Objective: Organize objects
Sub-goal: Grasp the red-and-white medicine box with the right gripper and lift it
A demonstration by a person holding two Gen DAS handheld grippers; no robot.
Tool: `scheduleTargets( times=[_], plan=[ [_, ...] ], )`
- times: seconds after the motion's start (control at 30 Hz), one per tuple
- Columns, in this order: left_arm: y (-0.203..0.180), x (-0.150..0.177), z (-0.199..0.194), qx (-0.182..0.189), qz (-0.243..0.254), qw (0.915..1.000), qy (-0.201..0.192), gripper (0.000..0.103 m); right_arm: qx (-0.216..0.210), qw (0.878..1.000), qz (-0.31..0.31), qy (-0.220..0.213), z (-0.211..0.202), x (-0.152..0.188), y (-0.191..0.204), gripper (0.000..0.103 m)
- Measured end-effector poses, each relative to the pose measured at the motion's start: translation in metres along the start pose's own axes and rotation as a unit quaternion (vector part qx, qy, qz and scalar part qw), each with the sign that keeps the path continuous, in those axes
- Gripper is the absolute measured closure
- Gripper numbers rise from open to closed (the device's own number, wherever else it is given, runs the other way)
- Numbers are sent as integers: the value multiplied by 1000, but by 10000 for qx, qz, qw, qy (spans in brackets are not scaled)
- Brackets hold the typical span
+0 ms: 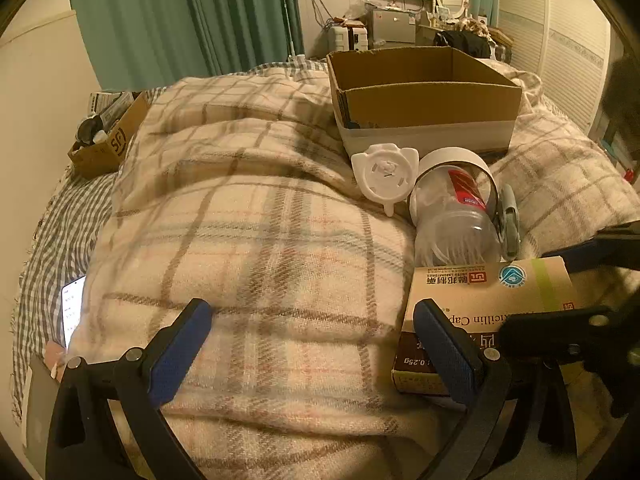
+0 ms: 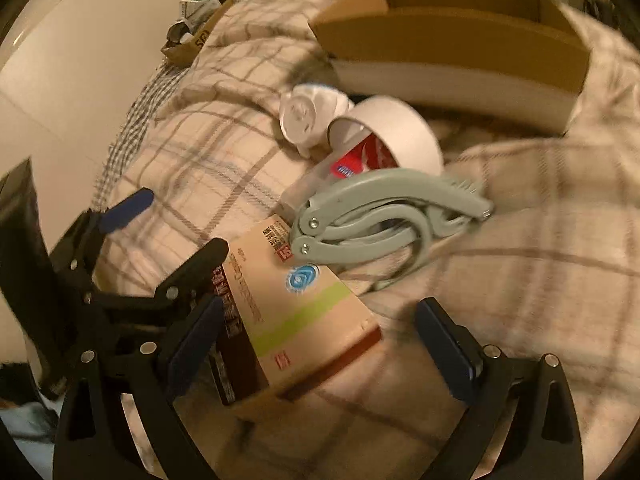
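A tan medicine box (image 1: 480, 312) (image 2: 296, 312) lies on the plaid blanket. Behind it lie a clear jar with a white lid (image 1: 452, 208) (image 2: 384, 140), a white round plastic piece (image 1: 386, 176) (image 2: 308, 116) and a grey hand tool (image 2: 384, 220) (image 1: 510, 216). An open cardboard box (image 1: 424, 96) (image 2: 452, 44) stands at the back. My left gripper (image 1: 312, 344) is open over bare blanket, its right finger at the medicine box's left edge. My right gripper (image 2: 320, 344) is open around the medicine box, not closed on it.
A small cardboard box of items (image 1: 104, 136) (image 2: 192, 36) sits at the bed's far left edge. A lit phone (image 1: 72, 308) lies at the left. A wall runs along the left; curtains and a cluttered desk (image 1: 400, 28) are behind the bed.
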State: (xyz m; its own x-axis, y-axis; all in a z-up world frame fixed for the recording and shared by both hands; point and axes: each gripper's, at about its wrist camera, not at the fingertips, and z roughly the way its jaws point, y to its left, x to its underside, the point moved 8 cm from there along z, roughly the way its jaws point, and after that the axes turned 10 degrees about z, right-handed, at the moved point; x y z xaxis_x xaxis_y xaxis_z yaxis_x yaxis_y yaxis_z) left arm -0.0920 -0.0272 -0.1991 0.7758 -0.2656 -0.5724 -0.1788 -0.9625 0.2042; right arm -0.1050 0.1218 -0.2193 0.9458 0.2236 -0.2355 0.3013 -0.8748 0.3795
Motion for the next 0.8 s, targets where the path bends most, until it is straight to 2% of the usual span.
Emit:
scheduleTargets(
  times=[0.2, 0.23, 0.27, 0.5, 0.57, 0.67, 0.8],
  plan=[
    [2, 0, -4, 63, -62, 9999, -51, 0, -311, 9984, 224, 410, 11, 3, 4, 7],
    [2, 0, -5, 59, -65, 9999, -60, 0, -357, 9980, 258, 455, 9, 5, 5, 11],
    [2, 0, -5, 66, -67, 9999, -65, 0, -479, 9971, 318, 502, 6, 7, 8, 20],
    [8, 5, -11, 49, -99, 9999, -88, 0, -905, 9920, 557, 678, -10, 18, 8, 31],
    [11, 4, -12, 58, -181, 9998, -113, 1, -950, 9913, 763, 500, -18, 14, 1, 48],
    [14, 0, -15, 184, -297, 9993, -140, 2, -1153, 9891, 914, -28, -45, 5, -3, 62],
    [5, -12, -21, 241, -177, 9992, -272, 4, -1039, 9900, 754, -590, -77, -2, 2, 69]
  ],
)
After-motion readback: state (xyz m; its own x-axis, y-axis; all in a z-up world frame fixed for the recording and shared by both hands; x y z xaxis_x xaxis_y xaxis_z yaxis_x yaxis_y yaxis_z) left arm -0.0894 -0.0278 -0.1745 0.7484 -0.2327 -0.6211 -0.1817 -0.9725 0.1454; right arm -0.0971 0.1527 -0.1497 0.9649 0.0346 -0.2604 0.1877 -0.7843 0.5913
